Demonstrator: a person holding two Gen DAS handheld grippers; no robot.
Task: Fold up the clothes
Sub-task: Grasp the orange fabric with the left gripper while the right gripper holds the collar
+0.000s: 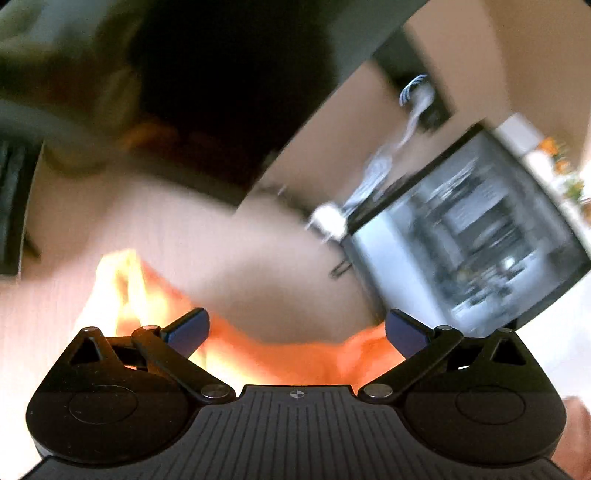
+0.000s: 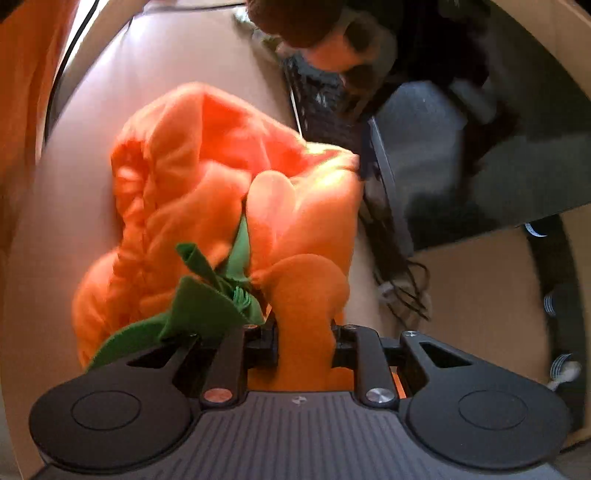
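An orange fleece garment (image 2: 207, 177) with green trim (image 2: 207, 302) lies bunched on the pale table (image 2: 74, 221) in the right wrist view. My right gripper (image 2: 304, 332) is shut on a fold of the orange garment, which runs between the jaws. In the blurred left wrist view, my left gripper (image 1: 295, 328) is open and empty, its blue fingertips (image 1: 188, 328) spread wide just above a strip of the orange garment (image 1: 295, 358) at the table edge.
A dark monitor (image 1: 480, 229) with white cables (image 1: 376, 166) stands right of the left gripper. In the right wrist view a keyboard (image 2: 325, 110), a dark screen (image 2: 480, 177) and tangled cables (image 2: 402, 288) lie right of the garment. A person sits beyond the table (image 2: 325, 33).
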